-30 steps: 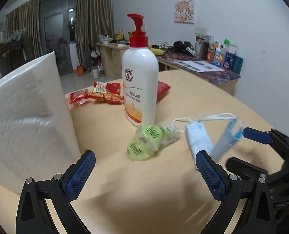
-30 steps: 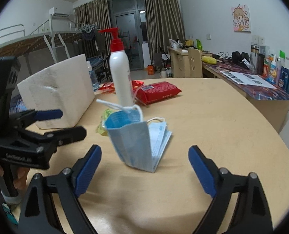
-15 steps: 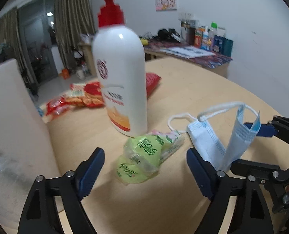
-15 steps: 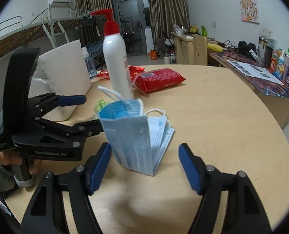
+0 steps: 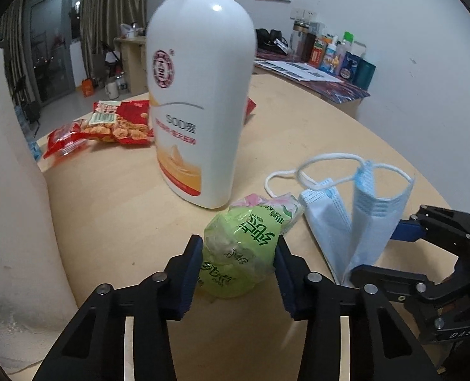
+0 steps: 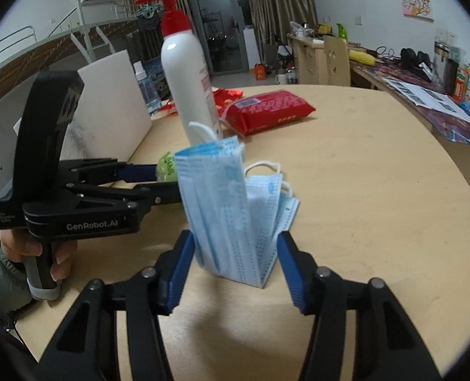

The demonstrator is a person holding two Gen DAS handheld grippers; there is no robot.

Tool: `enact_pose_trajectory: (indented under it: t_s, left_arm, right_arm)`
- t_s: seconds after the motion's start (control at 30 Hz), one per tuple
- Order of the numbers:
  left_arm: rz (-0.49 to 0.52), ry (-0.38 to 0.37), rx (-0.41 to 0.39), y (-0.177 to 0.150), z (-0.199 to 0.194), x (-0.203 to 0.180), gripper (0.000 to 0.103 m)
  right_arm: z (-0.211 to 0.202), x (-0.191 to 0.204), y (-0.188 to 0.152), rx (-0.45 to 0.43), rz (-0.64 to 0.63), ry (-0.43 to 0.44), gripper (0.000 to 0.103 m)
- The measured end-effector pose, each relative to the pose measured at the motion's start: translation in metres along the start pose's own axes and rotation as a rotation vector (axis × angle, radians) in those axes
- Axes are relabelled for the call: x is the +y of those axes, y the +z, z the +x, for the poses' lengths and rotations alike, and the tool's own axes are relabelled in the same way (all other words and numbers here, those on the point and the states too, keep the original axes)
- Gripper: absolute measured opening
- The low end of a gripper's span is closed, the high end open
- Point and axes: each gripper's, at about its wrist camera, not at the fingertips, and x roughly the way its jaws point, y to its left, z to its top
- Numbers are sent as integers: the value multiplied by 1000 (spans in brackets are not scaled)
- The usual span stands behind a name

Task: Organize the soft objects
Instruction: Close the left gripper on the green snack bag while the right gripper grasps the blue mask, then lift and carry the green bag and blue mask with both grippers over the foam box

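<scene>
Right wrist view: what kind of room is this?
Likely a dorm or shared living room, not a lab: a raised loft bed with a ladder at the back, wooden desks cluttered with personal items, curtains beside a glass door, and a round wooden table as workspace.

between my left jaws: crinkly glossy plastic packet [image 5: 244, 250] | between my right jaws: matt pleated cloth masks [image 6: 231, 209] | beyond: glossy plastic bottle [image 5: 200, 95] | below: smooth wood table [image 6: 361, 190]

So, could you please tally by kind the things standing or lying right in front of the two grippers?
pump bottle: 1
green packet: 1
face-mask bundle: 1
Total: 3
</scene>
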Motion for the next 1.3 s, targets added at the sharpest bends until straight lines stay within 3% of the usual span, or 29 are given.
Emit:
enact_pose_trajectory:
  t_s: [0.07,0.4,0.5,0.53,0.87,1.3]
  left_arm:
    - [13,-3,7,-2,0,-2,33]
    - [69,6,-1,-6,-3,-15,24]
    - [70,12,-4,-6,-4,-14,24]
    - [71,15,-8,-6,-5,-14,24]
    - [94,36,-48,-8,-16,-21,24]
    - [129,57,-153,-4,-59,-45,24]
  right_arm:
    - [1,1,0,9,-3,0,59]
    - [8,5,5,34,-32,-13,58]
    - [7,4,5,31,-26,6,20]
    - [5,3,3,31,-27,13,15]
    - [-16,-10,-3,-31,46,81,14]
    - [-62,-13,-5,-157,66,93,14]
